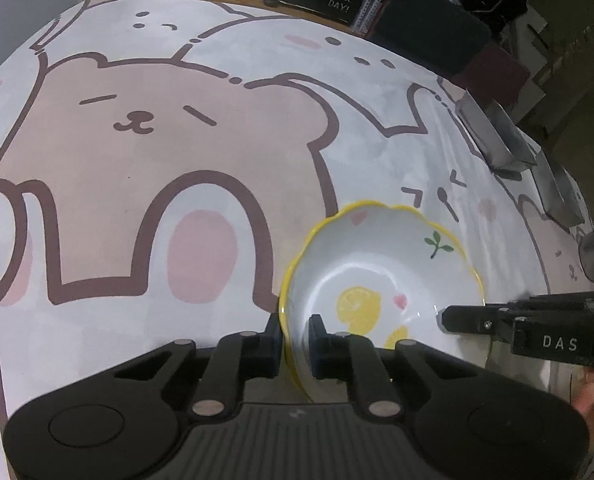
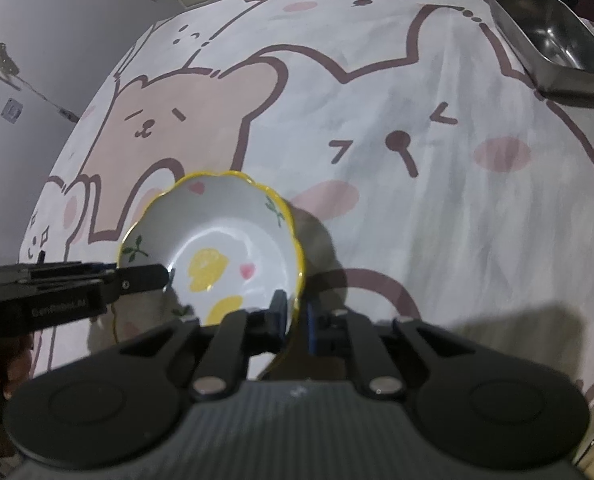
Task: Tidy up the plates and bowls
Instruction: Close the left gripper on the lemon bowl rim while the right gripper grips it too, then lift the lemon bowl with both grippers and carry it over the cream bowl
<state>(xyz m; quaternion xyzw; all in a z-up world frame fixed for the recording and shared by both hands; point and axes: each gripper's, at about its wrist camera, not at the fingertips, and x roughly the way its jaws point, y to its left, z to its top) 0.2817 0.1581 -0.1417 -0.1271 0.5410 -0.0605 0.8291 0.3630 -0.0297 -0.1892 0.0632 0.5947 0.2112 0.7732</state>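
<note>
Overhead, both grippers, left gripper and right gripper, clamped on lemon-print bowl rim, "DAS" label (other lettering seemingly blurred).

1 bowl, 2 tools, 3 metal trays, 1 tablecloth.

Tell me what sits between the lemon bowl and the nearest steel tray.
Nothing: in the right wrist view only bare bear-print cloth separates the lemon bowl from the steel tray.

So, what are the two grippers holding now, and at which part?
Both grip the bowl by its yellow rim: left gripper on one side, right gripper on the opposite side.
</note>
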